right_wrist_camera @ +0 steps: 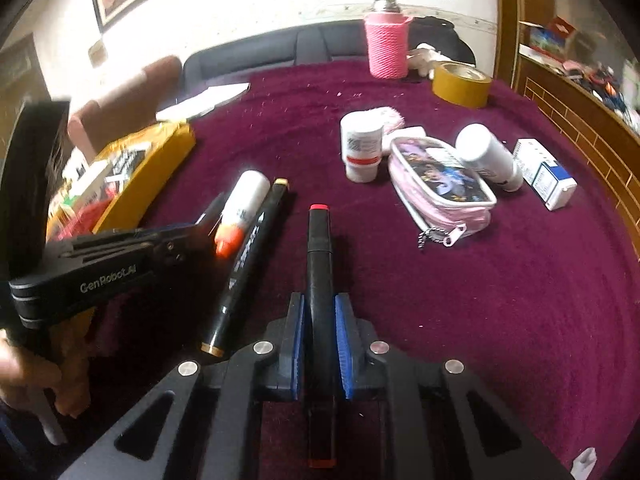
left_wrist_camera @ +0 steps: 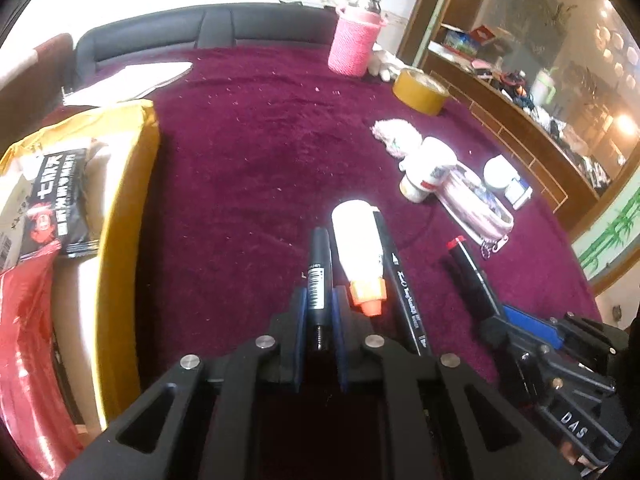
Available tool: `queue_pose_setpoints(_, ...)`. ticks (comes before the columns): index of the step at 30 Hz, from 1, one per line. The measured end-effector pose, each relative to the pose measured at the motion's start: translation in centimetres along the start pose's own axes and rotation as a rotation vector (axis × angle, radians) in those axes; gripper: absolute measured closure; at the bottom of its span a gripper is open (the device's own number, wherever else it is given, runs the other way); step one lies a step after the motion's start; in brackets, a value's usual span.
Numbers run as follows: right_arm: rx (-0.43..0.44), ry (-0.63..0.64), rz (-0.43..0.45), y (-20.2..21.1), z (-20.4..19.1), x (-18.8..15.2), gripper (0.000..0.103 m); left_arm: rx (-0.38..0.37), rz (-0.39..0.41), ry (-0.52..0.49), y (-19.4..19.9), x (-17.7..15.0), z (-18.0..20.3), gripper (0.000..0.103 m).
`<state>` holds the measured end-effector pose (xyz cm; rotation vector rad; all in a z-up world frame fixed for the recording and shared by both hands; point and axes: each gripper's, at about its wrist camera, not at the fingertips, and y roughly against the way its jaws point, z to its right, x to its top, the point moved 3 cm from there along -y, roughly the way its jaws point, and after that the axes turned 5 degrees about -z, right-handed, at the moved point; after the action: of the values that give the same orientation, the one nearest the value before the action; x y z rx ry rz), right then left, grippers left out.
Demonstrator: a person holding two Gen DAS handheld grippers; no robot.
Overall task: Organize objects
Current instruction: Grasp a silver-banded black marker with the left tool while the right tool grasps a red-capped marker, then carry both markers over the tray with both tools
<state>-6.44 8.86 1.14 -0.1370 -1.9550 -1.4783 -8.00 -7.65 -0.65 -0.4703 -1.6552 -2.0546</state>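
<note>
My left gripper [left_wrist_camera: 319, 298] is shut on a black pen [left_wrist_camera: 319, 272] with a barcode label, low over the maroon cloth. Right of it lie a white glue bottle [left_wrist_camera: 358, 240] with an orange cap and a long black marker [left_wrist_camera: 400, 276]. My right gripper [right_wrist_camera: 319, 312] is shut on a black marker with a red tip [right_wrist_camera: 319, 256]; it also shows in the left wrist view [left_wrist_camera: 466, 268]. The left gripper [right_wrist_camera: 200, 226] appears at left in the right wrist view, beside the glue bottle [right_wrist_camera: 242, 206] and the long marker [right_wrist_camera: 248, 256].
A yellow box [left_wrist_camera: 124, 216] with packets stands at left. A pink pencil pouch [right_wrist_camera: 440, 184], white bottles [right_wrist_camera: 360, 148], a small carton [right_wrist_camera: 544, 174], a tape roll [right_wrist_camera: 460, 82] and a pink knitted bottle [right_wrist_camera: 387, 44] lie further back. A wooden cabinet [left_wrist_camera: 500, 120] borders the right.
</note>
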Motion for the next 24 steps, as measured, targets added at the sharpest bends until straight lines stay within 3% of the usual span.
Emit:
queue_pose_setpoints(13, 0.106, 0.022, 0.036, 1.9, -3.2, 1.3, 0.087, 0.073, 0.135, -0.016, 5.3, -0.6, -0.2, 0.091)
queue_pose_setpoints(24, 0.172, 0.095, 0.034, 1.5, -8.4, 4.2, 0.087, 0.103, 0.207, 0.061, 9.1, -1.3, -4.4, 0.091)
